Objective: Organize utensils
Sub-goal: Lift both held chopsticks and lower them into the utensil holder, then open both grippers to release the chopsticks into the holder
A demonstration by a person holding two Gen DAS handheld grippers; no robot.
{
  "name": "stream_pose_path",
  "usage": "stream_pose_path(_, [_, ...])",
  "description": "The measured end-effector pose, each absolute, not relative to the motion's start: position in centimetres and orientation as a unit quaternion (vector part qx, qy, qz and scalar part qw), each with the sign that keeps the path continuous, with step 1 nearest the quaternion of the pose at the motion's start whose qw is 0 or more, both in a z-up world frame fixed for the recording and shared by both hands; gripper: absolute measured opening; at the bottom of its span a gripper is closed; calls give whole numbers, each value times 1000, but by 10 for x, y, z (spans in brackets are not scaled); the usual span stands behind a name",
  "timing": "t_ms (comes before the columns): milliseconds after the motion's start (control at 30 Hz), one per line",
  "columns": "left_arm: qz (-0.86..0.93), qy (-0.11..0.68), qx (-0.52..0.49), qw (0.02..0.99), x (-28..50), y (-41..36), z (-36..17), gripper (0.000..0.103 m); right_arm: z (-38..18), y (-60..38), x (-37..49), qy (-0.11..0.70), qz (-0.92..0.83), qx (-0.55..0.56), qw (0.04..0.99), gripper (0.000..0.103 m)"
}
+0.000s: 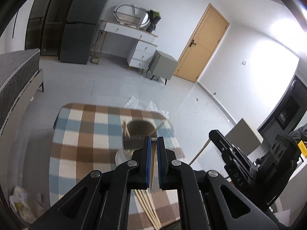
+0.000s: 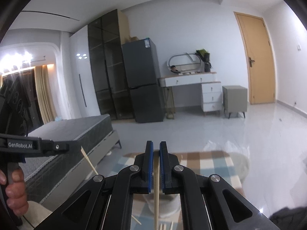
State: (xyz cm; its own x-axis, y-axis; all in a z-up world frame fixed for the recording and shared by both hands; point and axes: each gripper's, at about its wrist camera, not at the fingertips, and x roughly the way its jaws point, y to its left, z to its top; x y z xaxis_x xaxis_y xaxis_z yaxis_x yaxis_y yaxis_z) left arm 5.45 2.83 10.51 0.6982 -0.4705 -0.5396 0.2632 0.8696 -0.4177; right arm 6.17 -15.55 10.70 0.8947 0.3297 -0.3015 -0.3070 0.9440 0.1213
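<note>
above the checked cloth (image 1: 80,134) each gripper pinches one chopstick — left (image 1: 154,140), right (image 2: 155,149); keep both grips firm, tilt tips down, aim into the holder (image 1: 139,130) — slowly

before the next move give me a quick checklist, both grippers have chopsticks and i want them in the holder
1. Left gripper shut on a chopstick: ok.
2. Right gripper shut on a chopstick: ok.
3. Utensil holder upright on the checked cloth, mouth open with sticks already leaning inside: ok.
4. Left gripper lined up over the holder: ok, the holder sits just beyond its tips.
5. Right gripper lined up over the holder: cannot tell, the holder is blurred and mostly hidden under its fingers.
6. All loose chopsticks collected: not ok, several lie on the cloth.
</note>
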Motion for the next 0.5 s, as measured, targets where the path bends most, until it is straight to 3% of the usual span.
stream_pose_path(500, [-205,298,-207,909,140,47,122,1,144,-115,139,101,199,-32,974,6])
